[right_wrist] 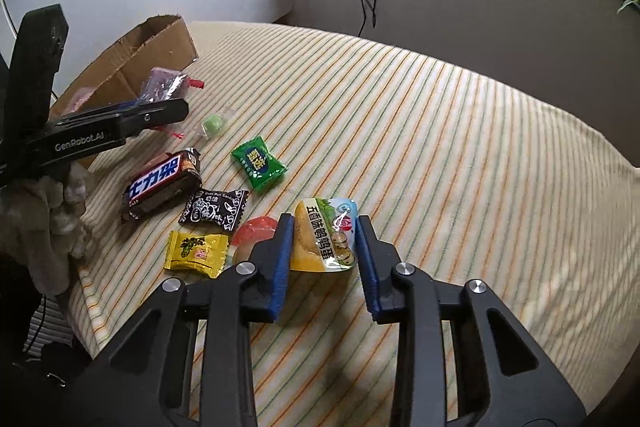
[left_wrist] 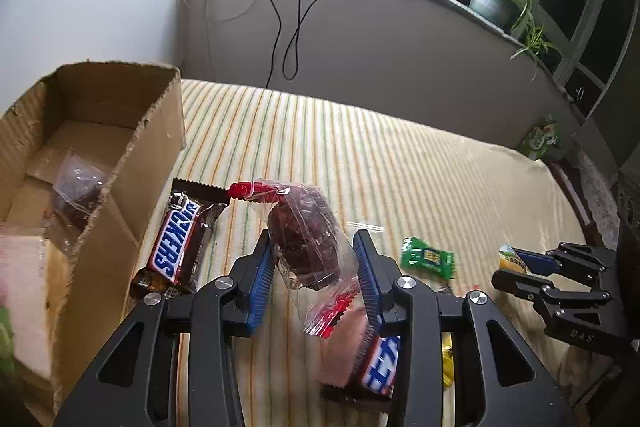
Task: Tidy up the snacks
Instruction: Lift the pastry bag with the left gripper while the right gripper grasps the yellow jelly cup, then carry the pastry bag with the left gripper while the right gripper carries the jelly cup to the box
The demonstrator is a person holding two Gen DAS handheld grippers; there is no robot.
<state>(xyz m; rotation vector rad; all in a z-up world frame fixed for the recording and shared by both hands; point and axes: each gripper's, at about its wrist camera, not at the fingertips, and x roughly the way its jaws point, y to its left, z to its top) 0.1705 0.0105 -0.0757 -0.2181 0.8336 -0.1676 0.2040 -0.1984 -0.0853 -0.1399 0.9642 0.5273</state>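
Snickers bar beside left hand-held gripper clamping clear-wrapped cake; right hand-held gripper pinching egg pack.

Striped bed cover — cardboard box, Snickers bars, green candy, black and yellow packets

The bed cover is cream with orange and green stripes. The cardboard box is brown. One candy is green, another yellow, another black with white print.
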